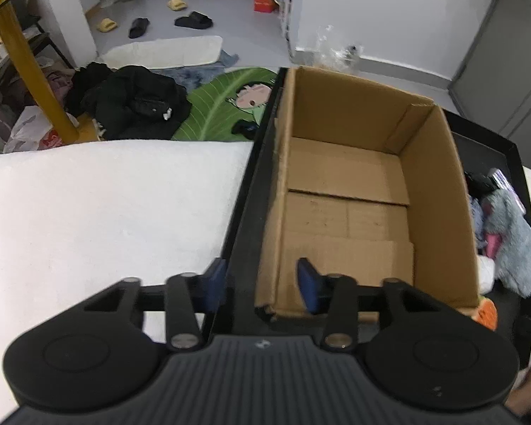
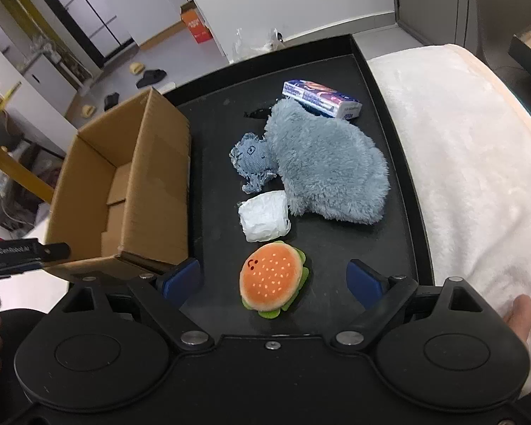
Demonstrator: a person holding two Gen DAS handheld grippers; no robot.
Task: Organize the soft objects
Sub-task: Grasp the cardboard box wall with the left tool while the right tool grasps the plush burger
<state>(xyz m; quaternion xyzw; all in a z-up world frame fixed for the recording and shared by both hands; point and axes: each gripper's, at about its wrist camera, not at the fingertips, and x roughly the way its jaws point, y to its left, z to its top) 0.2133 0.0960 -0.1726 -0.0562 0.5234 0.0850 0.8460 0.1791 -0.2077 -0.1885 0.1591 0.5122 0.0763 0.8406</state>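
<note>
An empty cardboard box (image 1: pixel 347 198) stands on a black tray (image 1: pixel 246 198); it also shows in the right wrist view (image 2: pixel 124 191). My left gripper (image 1: pixel 262 283) is open and straddles the box's near left corner, holding nothing. My right gripper (image 2: pixel 276 279) is open around a plush hamburger (image 2: pixel 270 279) lying on the tray (image 2: pixel 340 248), not gripping it. Beyond it lie a white crumpled packet (image 2: pixel 263 216), a large grey-blue plush (image 2: pixel 329 166), a small denim toy (image 2: pixel 251 157) and a tissue pack (image 2: pixel 322 99).
The tray rests on a white fluffy blanket (image 1: pixel 106 205), which also shows on the right (image 2: pixel 478 163). Clothes, slippers and a green mat (image 1: pixel 223 102) lie on the floor beyond. A yellow table leg (image 1: pixel 35 71) stands at left.
</note>
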